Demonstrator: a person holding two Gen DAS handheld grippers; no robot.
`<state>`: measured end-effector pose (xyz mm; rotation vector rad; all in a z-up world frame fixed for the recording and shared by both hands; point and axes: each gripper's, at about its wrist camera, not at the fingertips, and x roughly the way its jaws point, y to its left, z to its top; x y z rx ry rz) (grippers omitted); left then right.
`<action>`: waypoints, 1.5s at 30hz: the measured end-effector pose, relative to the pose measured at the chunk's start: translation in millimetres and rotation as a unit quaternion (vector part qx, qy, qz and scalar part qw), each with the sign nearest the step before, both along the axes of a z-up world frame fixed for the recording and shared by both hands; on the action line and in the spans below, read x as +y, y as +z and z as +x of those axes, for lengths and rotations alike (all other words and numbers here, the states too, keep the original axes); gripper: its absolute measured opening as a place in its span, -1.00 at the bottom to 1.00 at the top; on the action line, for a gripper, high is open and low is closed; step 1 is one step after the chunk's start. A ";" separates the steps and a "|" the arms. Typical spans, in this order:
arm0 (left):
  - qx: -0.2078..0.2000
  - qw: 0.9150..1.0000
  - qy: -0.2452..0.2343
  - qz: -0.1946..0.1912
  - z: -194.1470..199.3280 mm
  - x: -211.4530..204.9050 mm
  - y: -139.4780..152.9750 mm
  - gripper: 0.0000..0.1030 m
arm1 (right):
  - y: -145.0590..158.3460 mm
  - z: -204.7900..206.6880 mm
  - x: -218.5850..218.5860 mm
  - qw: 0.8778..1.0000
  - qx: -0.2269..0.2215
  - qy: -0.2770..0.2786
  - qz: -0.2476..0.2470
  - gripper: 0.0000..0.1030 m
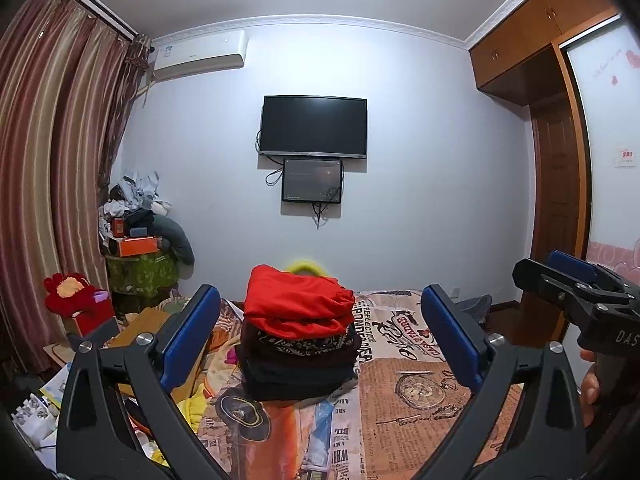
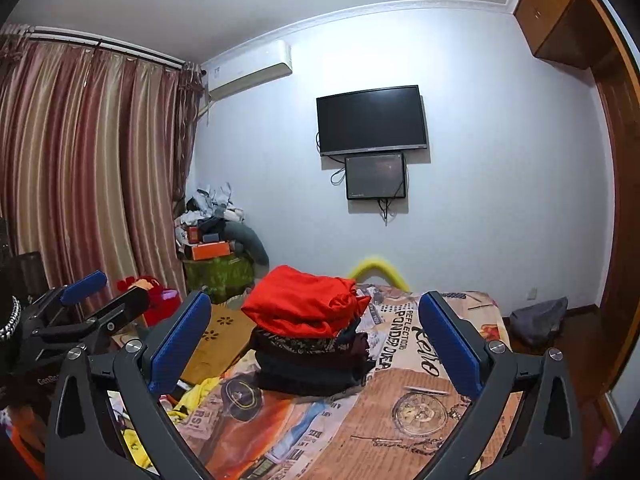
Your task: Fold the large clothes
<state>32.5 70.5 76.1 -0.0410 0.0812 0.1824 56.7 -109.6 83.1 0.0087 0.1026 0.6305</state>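
A stack of folded clothes sits on the bed, with a red garment [image 1: 298,304] on top of dark folded garments [image 1: 298,364]. It also shows in the right wrist view, red garment [image 2: 304,300] over dark ones [image 2: 312,364]. My left gripper [image 1: 320,340] is open and empty, held above the bed short of the stack. My right gripper [image 2: 316,340] is open and empty, also short of the stack. The right gripper shows at the right edge of the left wrist view [image 1: 576,280]; the left gripper shows at the left of the right wrist view [image 2: 84,300].
The bed has a printed newspaper-pattern cover [image 1: 416,392]. A yellow garment [image 2: 196,396] lies at its left edge. A cluttered pile with an orange box [image 1: 136,246] stands by the curtains [image 1: 48,160]. A TV [image 1: 314,126] hangs on the far wall. A wardrobe [image 1: 560,160] is at the right.
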 end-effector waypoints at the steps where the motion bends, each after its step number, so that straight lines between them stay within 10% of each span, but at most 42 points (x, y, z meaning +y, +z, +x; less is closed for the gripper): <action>1: 0.000 1.000 0.000 0.001 0.2 -0.6 -0.3 0.96 | -0.1 -1.1 -0.6 1.000 0.000 0.000 0.000 1.00; 45: 0.026 0.999 -0.018 -0.012 9.9 -3.1 -16.2 0.99 | -1.1 -3.6 -0.7 1.000 0.018 -0.003 -0.014 1.00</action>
